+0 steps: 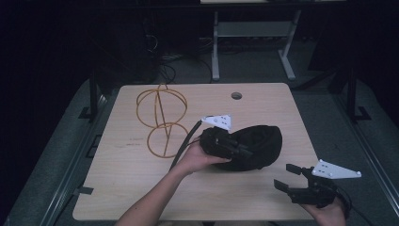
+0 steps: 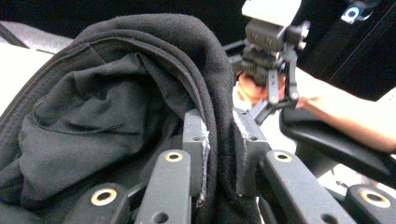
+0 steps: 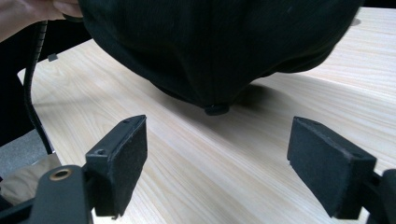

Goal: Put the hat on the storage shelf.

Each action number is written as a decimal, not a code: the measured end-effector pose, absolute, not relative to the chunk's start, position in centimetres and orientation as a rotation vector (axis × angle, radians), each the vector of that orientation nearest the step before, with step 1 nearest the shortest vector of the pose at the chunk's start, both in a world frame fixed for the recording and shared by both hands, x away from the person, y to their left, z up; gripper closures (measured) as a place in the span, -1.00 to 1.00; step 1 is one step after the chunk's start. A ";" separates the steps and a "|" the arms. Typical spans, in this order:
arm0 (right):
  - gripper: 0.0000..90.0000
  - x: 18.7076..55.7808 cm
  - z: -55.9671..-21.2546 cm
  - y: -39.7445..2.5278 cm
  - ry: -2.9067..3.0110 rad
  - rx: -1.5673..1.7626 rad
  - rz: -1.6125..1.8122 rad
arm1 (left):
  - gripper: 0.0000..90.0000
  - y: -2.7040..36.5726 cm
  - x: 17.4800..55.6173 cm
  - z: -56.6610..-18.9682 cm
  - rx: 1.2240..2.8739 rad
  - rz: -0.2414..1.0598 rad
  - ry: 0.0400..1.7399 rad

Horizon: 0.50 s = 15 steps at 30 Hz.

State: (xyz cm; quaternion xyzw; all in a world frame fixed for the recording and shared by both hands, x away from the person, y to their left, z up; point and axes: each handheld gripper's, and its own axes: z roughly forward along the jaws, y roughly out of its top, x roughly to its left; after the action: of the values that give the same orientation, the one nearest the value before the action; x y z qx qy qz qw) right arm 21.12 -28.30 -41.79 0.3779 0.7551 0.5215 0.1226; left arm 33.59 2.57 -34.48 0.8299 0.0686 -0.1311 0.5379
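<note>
A black cap (image 1: 261,141) lies crown-out right of the table's middle, its open inside (image 2: 107,102) turned toward my left gripper. My left gripper (image 1: 241,149) is shut on the cap's rim, and in its own view the left gripper (image 2: 219,140) has a fold of black cloth pinched between both pads. My right gripper (image 1: 284,176) hangs open near the front right corner, a short way from the cap, and shows again as the right gripper (image 2: 282,98) beyond the rim. The right gripper (image 3: 219,144) looks at the cap (image 3: 215,46) and its top button (image 3: 217,109), with bare wood between its pads.
An orange wire stand (image 1: 161,120) of hoops stands at the back left of the wooden table (image 1: 131,183). A cable hole (image 1: 236,95) sits near the far edge. Beyond the table are desk legs and cables on a dark floor.
</note>
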 end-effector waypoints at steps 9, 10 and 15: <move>-0.60 22.0 -40.9 -26.8 2.172 1.062 1.526 | 0.73 3.1 33.1 -32.8 1.919 -0.303 0.155; -0.60 22.0 -40.9 -26.8 2.172 1.062 1.526 | 0.73 3.1 33.1 -32.8 1.919 -0.303 0.155; -0.63 22.6 -40.4 -25.8 2.150 1.037 1.534 | 0.73 3.3 32.8 -32.2 1.908 -0.286 0.146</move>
State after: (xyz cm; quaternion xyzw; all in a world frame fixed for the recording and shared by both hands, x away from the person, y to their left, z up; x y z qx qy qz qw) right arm 22.63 -25.80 -40.42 0.3611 0.7490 0.5344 0.1515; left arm 32.82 3.29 -32.18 0.8121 0.0622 -0.1219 0.5673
